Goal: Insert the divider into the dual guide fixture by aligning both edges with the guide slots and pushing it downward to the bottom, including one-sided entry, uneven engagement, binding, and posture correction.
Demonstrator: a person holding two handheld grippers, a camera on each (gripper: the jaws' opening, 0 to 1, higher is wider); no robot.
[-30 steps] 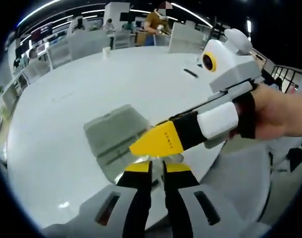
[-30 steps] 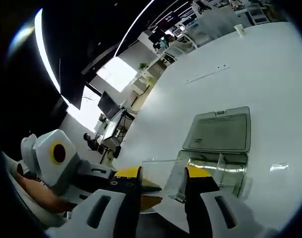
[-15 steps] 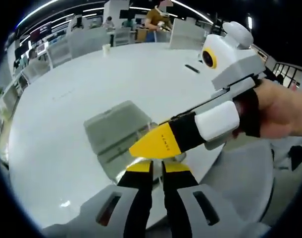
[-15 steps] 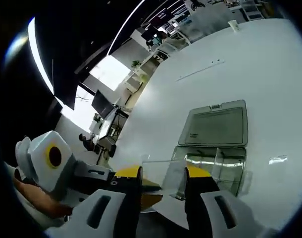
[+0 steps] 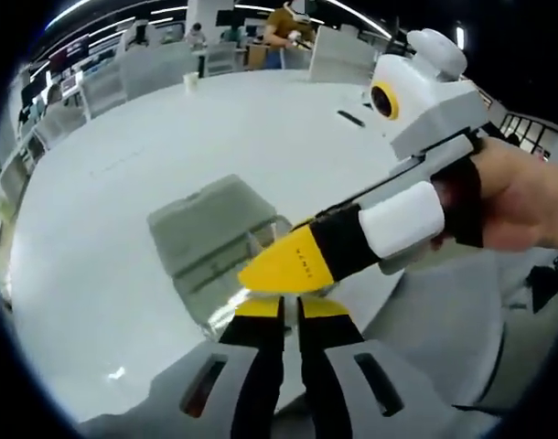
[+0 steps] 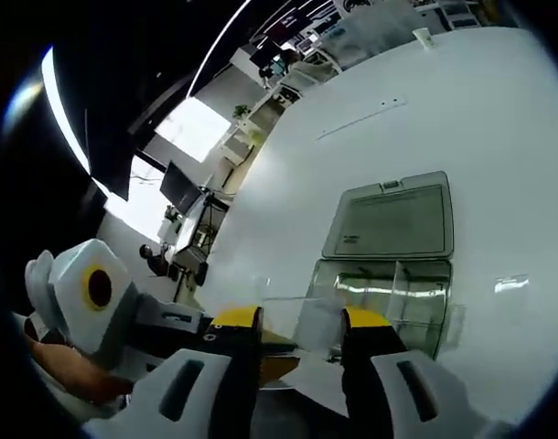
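White tabletop (image 5: 123, 201) fills the left gripper view, an open-plan workroom behind it. We note the left gripper (image 5: 291, 315) with its jaws nearly closed; what they pinch is hidden by the right gripper (image 5: 288, 265) crossing just above the clear fixture (image 5: 215, 242).

In the right gripper view, the right gripper (image 6: 302, 320) stands spread, a transparent divider (image 6: 302, 315) between its jaws; contact we cannot confirm. The fixture (image 6: 389, 293) lies beyond, lid open. We judge the divider light, stiff, slippery, possibly brittle; hold it by its upper edge.

A round white table (image 5: 123, 183) carries a clear box (image 6: 389, 306) with its grey lid (image 6: 389, 219) folded flat
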